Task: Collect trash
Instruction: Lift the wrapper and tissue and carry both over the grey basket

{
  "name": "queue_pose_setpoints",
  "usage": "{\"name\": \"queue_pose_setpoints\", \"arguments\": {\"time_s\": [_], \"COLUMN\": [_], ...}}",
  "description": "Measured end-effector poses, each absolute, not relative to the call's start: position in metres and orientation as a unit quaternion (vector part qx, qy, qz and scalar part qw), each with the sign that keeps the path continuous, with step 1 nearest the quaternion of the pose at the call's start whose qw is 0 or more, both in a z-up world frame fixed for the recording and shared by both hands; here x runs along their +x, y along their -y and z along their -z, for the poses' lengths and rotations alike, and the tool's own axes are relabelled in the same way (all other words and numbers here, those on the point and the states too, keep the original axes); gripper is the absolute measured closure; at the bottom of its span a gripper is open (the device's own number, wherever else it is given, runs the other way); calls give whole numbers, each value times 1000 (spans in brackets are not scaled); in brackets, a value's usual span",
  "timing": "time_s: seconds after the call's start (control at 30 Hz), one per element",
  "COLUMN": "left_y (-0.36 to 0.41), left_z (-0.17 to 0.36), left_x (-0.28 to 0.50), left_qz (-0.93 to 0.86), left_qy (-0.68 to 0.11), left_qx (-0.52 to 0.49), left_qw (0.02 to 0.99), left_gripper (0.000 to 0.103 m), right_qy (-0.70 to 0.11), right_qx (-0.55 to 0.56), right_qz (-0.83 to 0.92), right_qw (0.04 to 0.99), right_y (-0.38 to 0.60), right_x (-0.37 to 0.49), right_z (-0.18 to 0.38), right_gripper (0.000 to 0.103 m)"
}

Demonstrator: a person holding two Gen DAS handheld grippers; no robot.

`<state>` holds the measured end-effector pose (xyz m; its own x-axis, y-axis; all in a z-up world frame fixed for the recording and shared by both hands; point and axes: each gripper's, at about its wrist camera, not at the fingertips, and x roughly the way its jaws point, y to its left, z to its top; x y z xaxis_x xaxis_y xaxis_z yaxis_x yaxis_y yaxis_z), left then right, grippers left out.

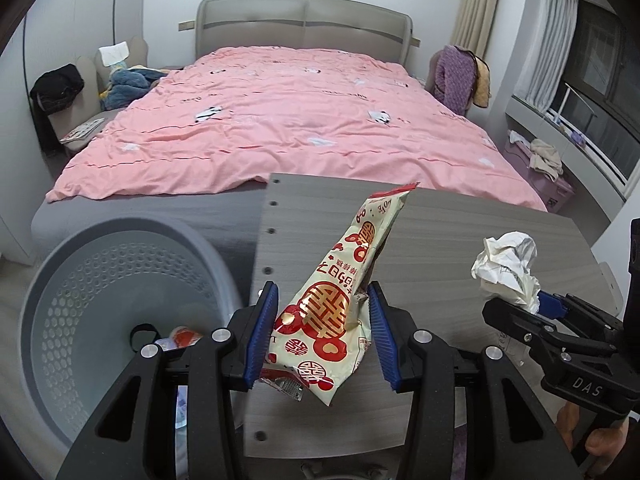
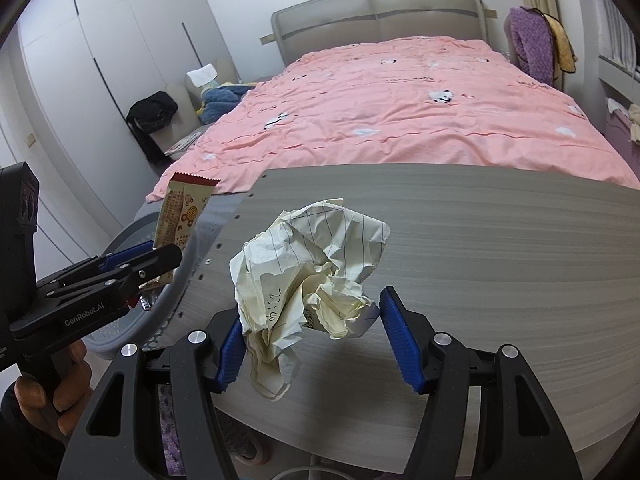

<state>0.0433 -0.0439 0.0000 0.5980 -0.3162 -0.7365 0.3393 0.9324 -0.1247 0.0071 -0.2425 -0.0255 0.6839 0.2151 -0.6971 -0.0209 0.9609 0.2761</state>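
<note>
Grey wood-grain tabletop (image 2: pixel 500 248) at foot of pink-quilted bed (image 2: pixel 400 120).

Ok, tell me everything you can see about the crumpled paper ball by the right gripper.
The crumpled paper ball is a cream, lined notebook sheet with dark handwriting, wadded into a loose, irregular lump with one flap hanging low. It sits between the blue pads of the right gripper, above the grey wood-grain table. The left pad touches it; contact at the right pad is unclear.

"GenRobot.AI" stood on my left gripper (image 2: pixel 160 254), "DAS" on my right gripper (image 1: pixel 538 304), handwritten "22:40" I read on the crumpled paper (image 2: pixel 304 276), red double-happiness signs on the snack wrapper (image 1: pixel 340 300)
</note>
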Motion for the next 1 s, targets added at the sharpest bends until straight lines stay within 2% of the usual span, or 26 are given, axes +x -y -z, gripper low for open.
{"name": "queue_pose_setpoints", "arguments": {"time_s": [0.63,1.0], "left_y": [-97,-133], "left_z": [-4,8], "left_x": [54,63], "left_qz": [69,32], "left_qy": [-388,-398], "left_qx": [-22,-34], "left_qw": [919,916], "left_gripper": [59,59], "right_qy": [-404,-411], "right_qx": [64,39], "right_qz": [-162,-211], "right_qw": [898,886], "right_y": [109,49], "right_x": [51,72], "right_z": [11,10], "right_gripper": [43,42]}}
